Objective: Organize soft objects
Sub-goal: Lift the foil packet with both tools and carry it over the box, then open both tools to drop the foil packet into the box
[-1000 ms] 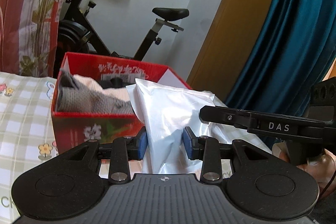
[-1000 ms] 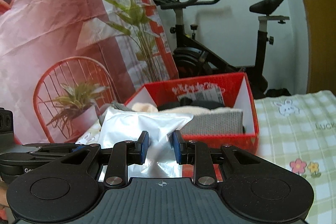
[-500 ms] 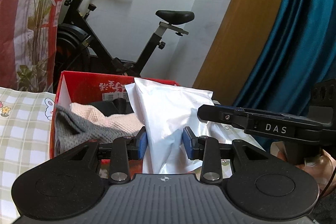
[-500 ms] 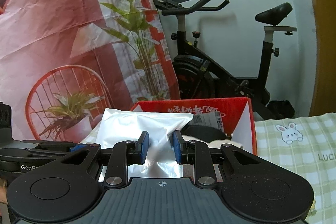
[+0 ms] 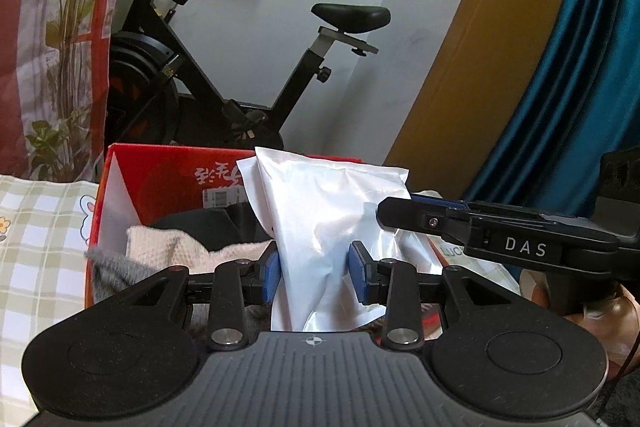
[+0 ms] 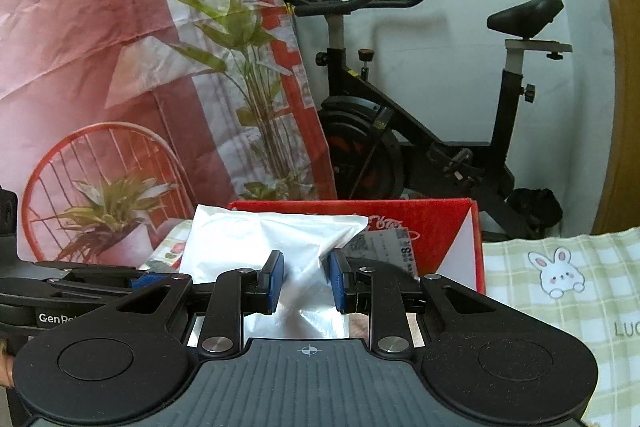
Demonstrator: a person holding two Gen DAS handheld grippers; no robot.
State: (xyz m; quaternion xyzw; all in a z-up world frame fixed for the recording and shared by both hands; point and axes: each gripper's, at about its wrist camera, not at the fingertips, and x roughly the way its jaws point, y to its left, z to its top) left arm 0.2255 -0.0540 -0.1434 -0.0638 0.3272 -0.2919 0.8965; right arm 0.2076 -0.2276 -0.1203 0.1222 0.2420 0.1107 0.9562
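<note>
Change noted: over the last second the red box [image 5: 160, 175] has come closer in both wrist views, and its inside now shows more fully than it did. The white pouch [image 5: 320, 227], carried between both tools, has travelled with them and now hangs over the box's right part, above the folded cloths. Judgement: the carry is near its end; what remains is lowering and letting go.

Counts, largest first:
- Exercise bike [image 5: 224, 79], far, behind the box: one.
- Worktop with checked cloth [image 6: 560, 307]: one.
- Red box: one, at the far edge of the worktop.
- White pouch: one.
- Folded cloths in the box: three seen, a cream knit [image 5: 160, 247], a grey knit [image 5: 108, 267] at the near left, a black one [image 5: 208, 227] behind. More may lie hidden beneath the pouch.

Tools: left tool [image 5: 314, 275] narrow, blue pads pressed on the pouch's near end. Right tool [image 6: 306, 281] narrower, pinching the pouch's other edge, film creased between its pads.
</note>
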